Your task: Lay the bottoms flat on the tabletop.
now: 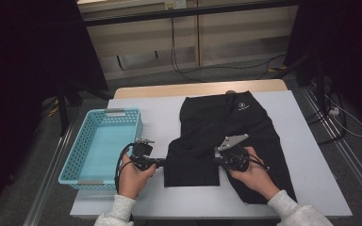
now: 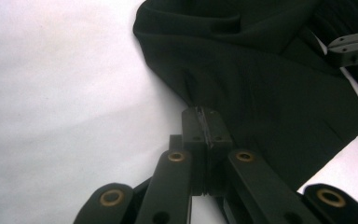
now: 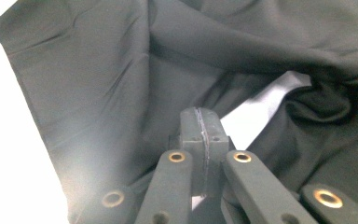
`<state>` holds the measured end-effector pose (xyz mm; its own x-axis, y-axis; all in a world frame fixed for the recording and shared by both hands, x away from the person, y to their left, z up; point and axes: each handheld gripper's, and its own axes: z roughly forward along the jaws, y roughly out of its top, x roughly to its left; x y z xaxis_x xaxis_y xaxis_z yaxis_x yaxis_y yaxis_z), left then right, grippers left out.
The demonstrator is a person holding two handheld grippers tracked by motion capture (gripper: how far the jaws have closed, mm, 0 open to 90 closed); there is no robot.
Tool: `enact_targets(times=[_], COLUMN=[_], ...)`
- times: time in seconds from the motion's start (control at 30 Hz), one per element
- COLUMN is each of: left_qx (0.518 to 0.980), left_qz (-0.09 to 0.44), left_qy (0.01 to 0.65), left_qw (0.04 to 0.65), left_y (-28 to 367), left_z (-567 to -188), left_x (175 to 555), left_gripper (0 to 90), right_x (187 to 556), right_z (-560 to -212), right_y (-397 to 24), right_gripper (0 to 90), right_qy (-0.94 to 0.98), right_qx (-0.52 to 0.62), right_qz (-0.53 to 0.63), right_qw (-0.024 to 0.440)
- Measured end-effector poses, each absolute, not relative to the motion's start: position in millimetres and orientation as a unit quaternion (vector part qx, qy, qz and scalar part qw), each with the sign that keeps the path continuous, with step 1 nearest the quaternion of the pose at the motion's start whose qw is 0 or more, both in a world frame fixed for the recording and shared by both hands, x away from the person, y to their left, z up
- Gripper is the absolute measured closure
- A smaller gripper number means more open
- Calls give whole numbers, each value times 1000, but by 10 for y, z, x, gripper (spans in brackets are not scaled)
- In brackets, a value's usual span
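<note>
Black shorts (image 1: 226, 136) spread flat on white surface (image 1: 306, 155), beside empty blue basket (image 1: 104, 143). Left claw (image 2: 201, 116) pinched on fabric edge, right claw (image 3: 200, 119) clamped, apparently on cloth too. Folding barely started, basket drop-off probably left.

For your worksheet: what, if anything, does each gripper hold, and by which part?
The left gripper pinches the black garment at its left side edge. The right gripper is shut against the cloth mid-garment; whether it grips fabric cannot be told.

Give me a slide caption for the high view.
Both grippers, left gripper and right gripper, pinch black shorts beside a blue basket.
</note>
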<state>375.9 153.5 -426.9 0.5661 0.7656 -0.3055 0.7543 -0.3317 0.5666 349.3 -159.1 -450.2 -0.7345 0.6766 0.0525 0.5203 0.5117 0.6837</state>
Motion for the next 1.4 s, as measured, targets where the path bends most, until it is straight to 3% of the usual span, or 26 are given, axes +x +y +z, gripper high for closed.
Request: enact_targets(times=[0.27, 0.47, 0.53, 0.67, 0.8, 0.97, 1.4], left_qx=[817, 822, 819, 817, 813, 816, 816], left_qz=[18, 27, 35, 66, 89, 92, 100], left_qy=[468, 463, 461, 458, 455, 449, 443], left_qw=[336, 331, 341, 345, 352, 352, 359], left_y=[1536, 1522, 1525, 1517, 1510, 1476, 1402], left_z=[-4285, -4311, -4314, -4328, -4349, -4360, -4340], left_x=[3759, 3766, 3771, 3789, 3817, 3817, 3801], left_gripper=[897, 846, 767, 507, 288, 261, 206], right_x=[3377, 3346, 3342, 3327, 3292, 3236, 3097], right_z=[-4510, -4466, -4459, -4433, -4413, -4412, -4500], right_y=[-1595, -1556, -1539, -1500, -1443, -1338, -1078], right_gripper=[900, 769, 684, 564, 496, 468, 502], right_qy=[864, 860, 859, 852, 852, 857, 872], right_qx=[332, 320, 315, 311, 302, 275, 239], right_qz=[361, 375, 381, 397, 407, 419, 418], right_qw=[117, 134, 137, 139, 132, 121, 88])
